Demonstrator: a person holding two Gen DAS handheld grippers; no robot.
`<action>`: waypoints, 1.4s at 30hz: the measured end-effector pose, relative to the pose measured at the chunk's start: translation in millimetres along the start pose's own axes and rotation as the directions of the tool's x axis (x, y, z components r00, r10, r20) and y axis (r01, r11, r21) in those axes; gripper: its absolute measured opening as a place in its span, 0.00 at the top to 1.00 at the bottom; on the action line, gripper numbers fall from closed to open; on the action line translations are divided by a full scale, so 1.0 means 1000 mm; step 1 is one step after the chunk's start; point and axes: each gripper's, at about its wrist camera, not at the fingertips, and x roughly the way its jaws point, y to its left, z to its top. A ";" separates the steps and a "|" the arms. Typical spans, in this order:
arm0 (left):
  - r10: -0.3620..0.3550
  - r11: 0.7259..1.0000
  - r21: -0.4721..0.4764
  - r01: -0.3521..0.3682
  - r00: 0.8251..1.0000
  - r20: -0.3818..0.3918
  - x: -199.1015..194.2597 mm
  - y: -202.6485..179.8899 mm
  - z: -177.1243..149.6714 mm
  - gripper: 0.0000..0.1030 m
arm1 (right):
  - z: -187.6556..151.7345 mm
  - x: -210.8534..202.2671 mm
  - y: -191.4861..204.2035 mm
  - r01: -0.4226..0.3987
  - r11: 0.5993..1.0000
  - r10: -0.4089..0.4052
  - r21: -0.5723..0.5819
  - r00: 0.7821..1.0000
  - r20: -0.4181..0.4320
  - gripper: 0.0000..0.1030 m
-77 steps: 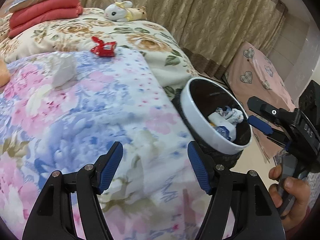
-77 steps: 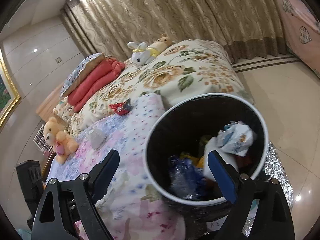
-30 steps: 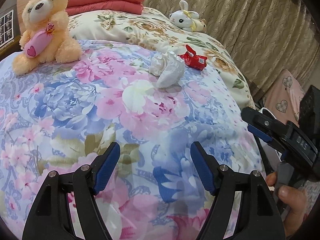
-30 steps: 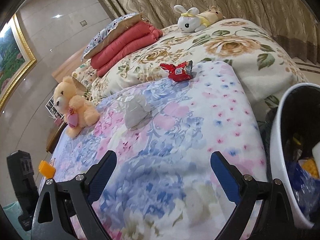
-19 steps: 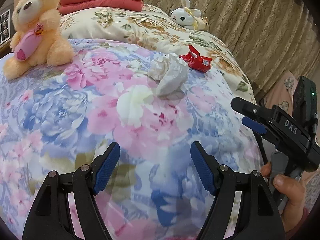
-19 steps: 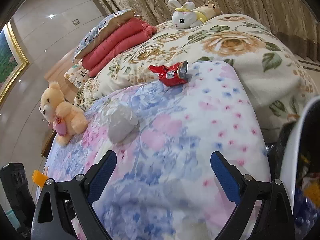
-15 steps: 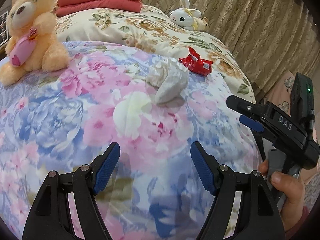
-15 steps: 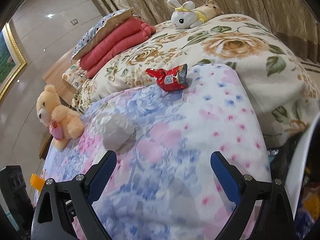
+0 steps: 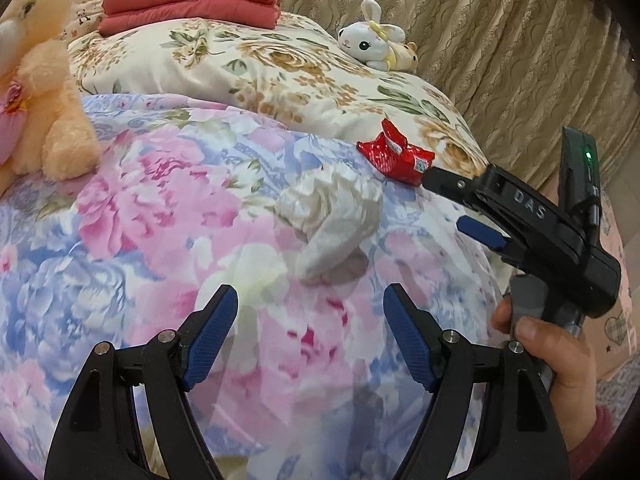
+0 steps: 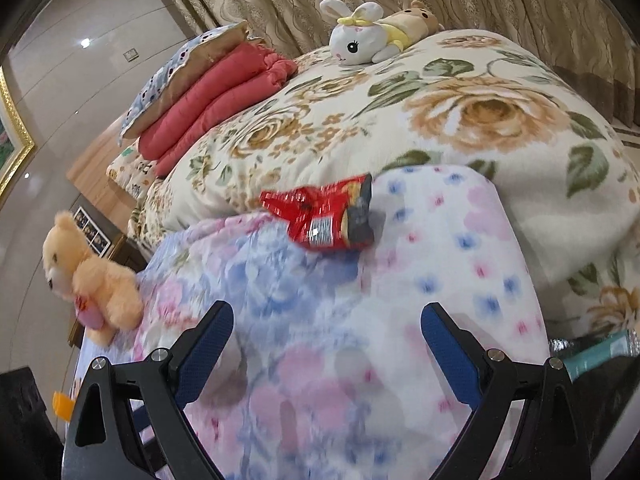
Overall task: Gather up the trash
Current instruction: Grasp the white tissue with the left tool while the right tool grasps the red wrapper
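Observation:
A crumpled white tissue (image 9: 332, 220) lies on the floral blanket (image 9: 160, 240), just ahead of my open, empty left gripper (image 9: 310, 336). A red snack wrapper (image 9: 394, 158) lies beyond it at the blanket's far edge. My right gripper (image 9: 452, 200), seen from the side at the right of the left wrist view, points at the wrapper. In the right wrist view the red wrapper (image 10: 324, 220) lies ahead of my open, empty right gripper (image 10: 326, 350). The tissue is not in that view.
A peach teddy bear (image 9: 36, 92) sits on the bed's left side, also in the right wrist view (image 10: 84, 276). A white bunny toy (image 9: 372, 40) lies on the rose-patterned quilt (image 10: 460, 120). Folded red blankets (image 9: 188, 0) and curtains (image 9: 520, 40) are behind. The bin's edge (image 10: 624, 420) shows bottom right.
Both grippers have moved forward over the bed from the trash bin. The tissue and the red wrapper are now much closer. Both grippers stayed open.

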 end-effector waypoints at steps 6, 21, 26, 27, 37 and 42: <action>-0.004 1.000 0.003 0.004 1.000 -0.009 0.015 -0.001 0.011 0.25 | 0.017 0.021 0.006 0.014 0.999 -0.014 -0.033 1.000 -0.002 0.07; 0.020 1.000 0.005 -0.020 1.000 0.022 0.030 -0.003 0.020 0.31 | 0.024 0.046 0.009 0.053 0.995 -0.054 -0.082 0.998 -0.014 0.53; -0.006 1.000 0.023 0.006 1.000 0.008 0.033 -0.005 0.020 0.72 | 0.021 0.040 0.013 0.035 0.994 -0.035 -0.102 0.999 -0.005 0.66; -0.004 1.000 0.028 0.004 1.000 0.010 0.032 -0.006 0.020 0.73 | 0.020 0.038 0.014 0.026 0.994 -0.026 -0.107 1.000 -0.003 0.69; -0.014 0.999 0.039 0.013 0.999 0.034 0.009 -0.005 0.005 0.82 | -0.007 0.000 0.015 -0.045 0.994 0.045 -0.102 0.999 -0.007 0.96; -0.030 0.999 0.031 0.029 0.999 0.036 -0.007 -0.007 -0.011 0.82 | -0.029 -0.026 0.014 -0.087 0.993 0.086 -0.080 0.996 -0.009 0.97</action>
